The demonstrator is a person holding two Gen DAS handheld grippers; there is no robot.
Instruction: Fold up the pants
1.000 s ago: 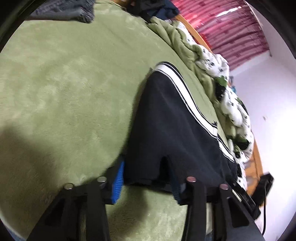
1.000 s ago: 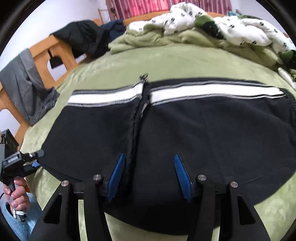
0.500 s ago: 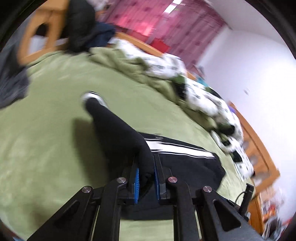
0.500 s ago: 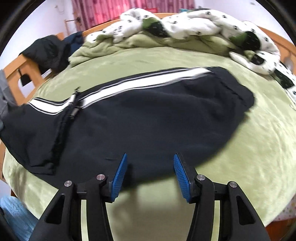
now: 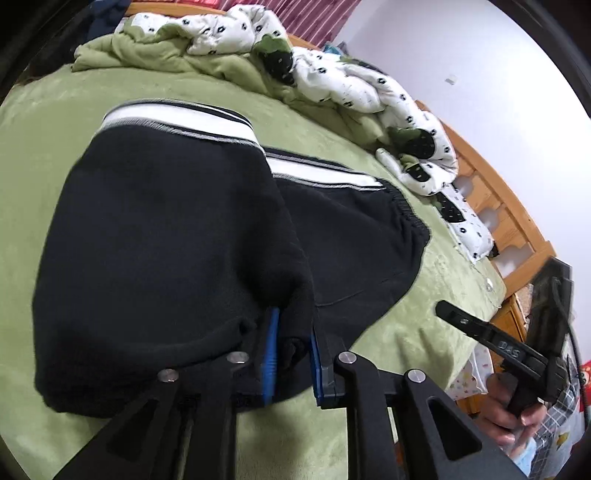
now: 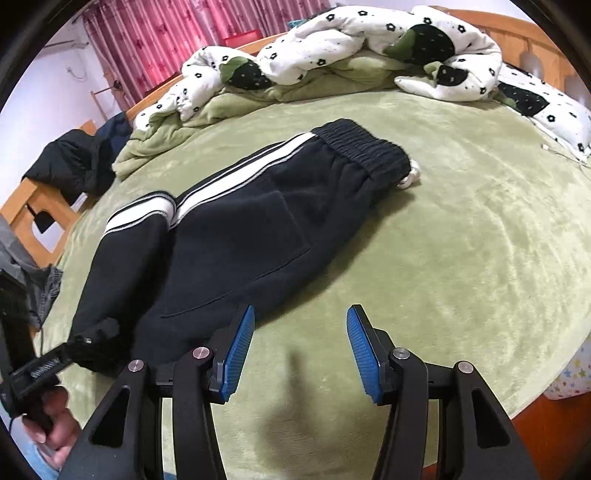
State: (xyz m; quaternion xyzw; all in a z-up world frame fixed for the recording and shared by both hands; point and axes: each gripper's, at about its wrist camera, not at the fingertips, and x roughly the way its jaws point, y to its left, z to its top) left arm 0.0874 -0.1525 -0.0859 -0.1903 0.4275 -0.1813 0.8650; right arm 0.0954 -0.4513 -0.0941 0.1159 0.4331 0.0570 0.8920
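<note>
Black pants [image 6: 236, 229] with a white side stripe lie on the green bed cover, waistband [image 6: 362, 147] toward the far right. The leg end is folded back over the upper part [image 5: 166, 229]. My left gripper [image 5: 291, 350] is shut on the black fabric of the folded leg end near the front edge of the pants; it also shows at the lower left of the right wrist view [image 6: 85, 343]. My right gripper [image 6: 299, 347] is open and empty, above bare cover just right of the pants; it also shows at the right of the left wrist view [image 5: 480, 332].
A rumpled white-and-green flowered quilt [image 6: 332, 55] is heaped along the far side of the bed. Dark clothes [image 6: 74, 162] hang on the wooden bed frame at the left. A wooden rail [image 5: 498, 206] borders the right side. Pink curtains [image 6: 166, 33] hang behind.
The left gripper closed on the leg end and carried it over onto the upper pants, folding them. The right gripper drew back off the pants to the bare cover, staying open.
</note>
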